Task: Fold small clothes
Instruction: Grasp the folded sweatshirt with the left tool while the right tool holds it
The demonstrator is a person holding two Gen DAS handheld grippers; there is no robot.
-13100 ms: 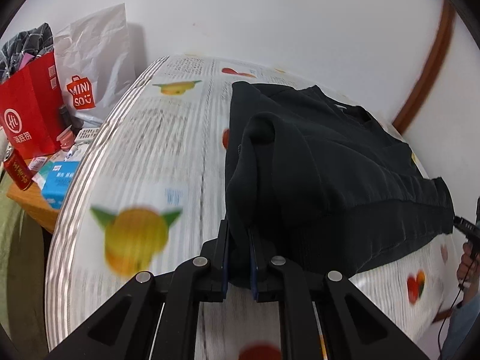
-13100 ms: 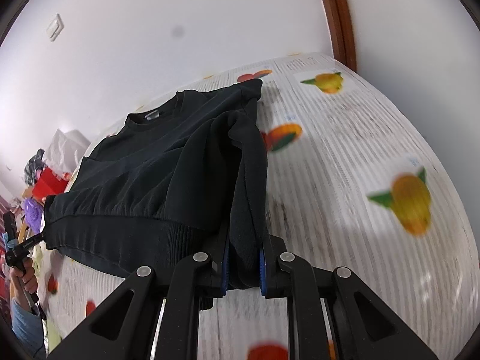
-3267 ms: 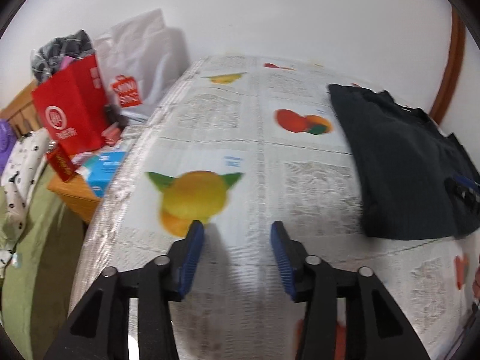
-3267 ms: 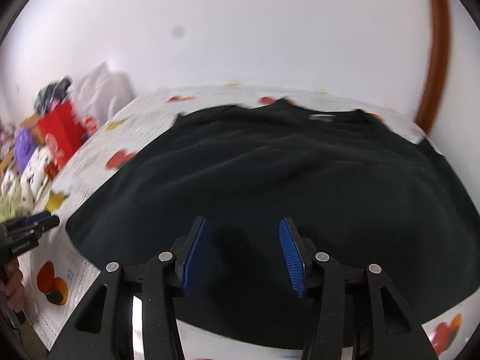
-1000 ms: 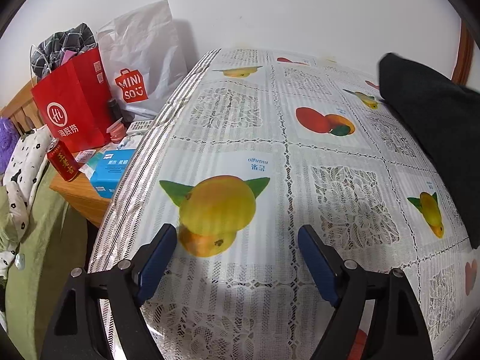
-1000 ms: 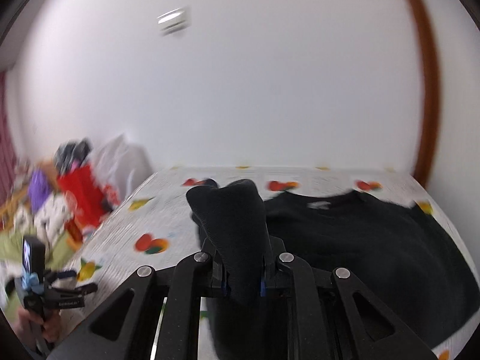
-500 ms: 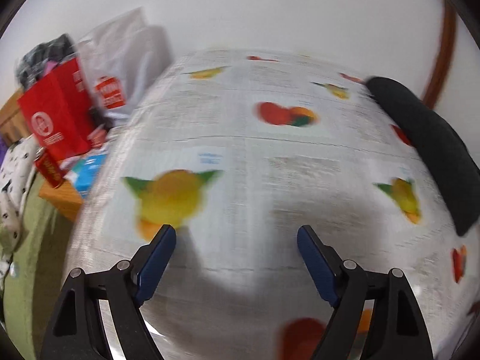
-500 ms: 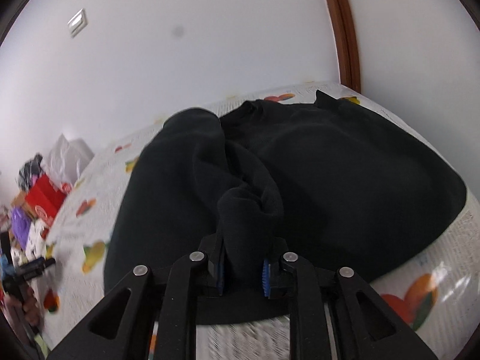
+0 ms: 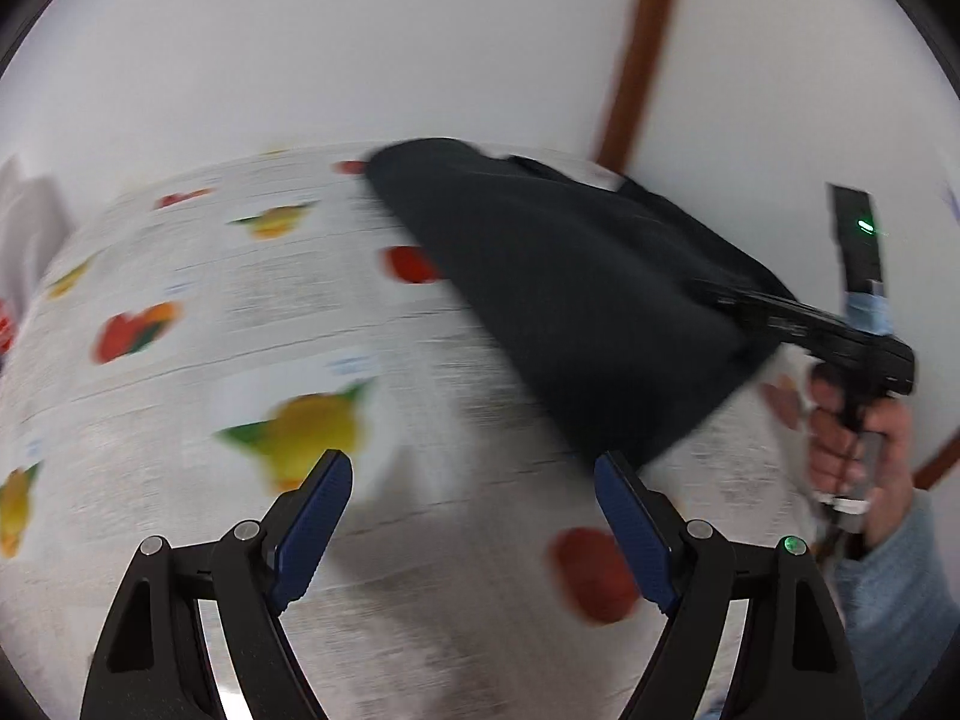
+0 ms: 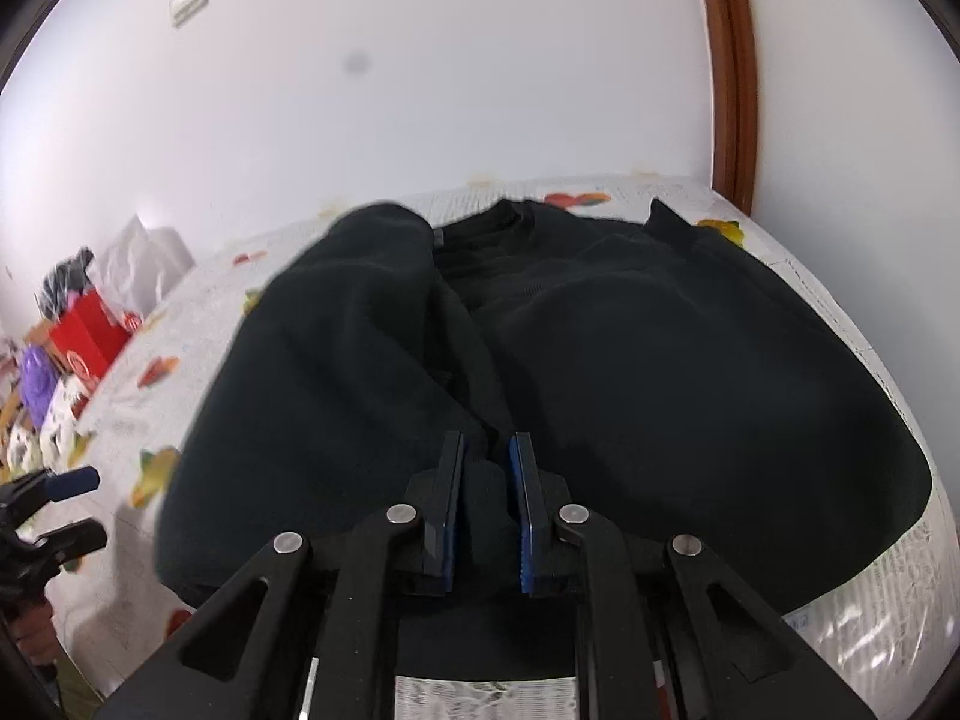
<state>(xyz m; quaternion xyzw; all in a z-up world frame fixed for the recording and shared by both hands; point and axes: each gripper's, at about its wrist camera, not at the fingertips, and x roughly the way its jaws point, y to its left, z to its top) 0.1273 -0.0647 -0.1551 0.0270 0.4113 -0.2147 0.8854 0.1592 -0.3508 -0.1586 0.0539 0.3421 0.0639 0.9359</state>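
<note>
A black sweater (image 10: pixel 630 360) lies on the fruit-print tablecloth (image 9: pixel 240 324), its left side folded over the body. My right gripper (image 10: pixel 486 450) is shut on a fold of the sweater near its hem and holds it low over the garment. In the left wrist view the sweater (image 9: pixel 576 300) lies at the right, with the right gripper (image 9: pixel 738 306) clamped on its edge. My left gripper (image 9: pixel 471 480) is wide open and empty above the bare cloth, left of the sweater's near corner. It also shows in the right wrist view (image 10: pixel 54 510) at far left.
A red shopping bag (image 10: pixel 90 330), a white bag (image 10: pixel 144 264) and loose clothes stand off the table's left end. A brown door frame (image 10: pixel 729 72) runs up the wall at the back right. The table's right edge (image 10: pixel 888 576) is close to the sweater.
My right gripper has lowered the held fold down across the sweater. My left gripper has swung right toward the sweater, still open.
</note>
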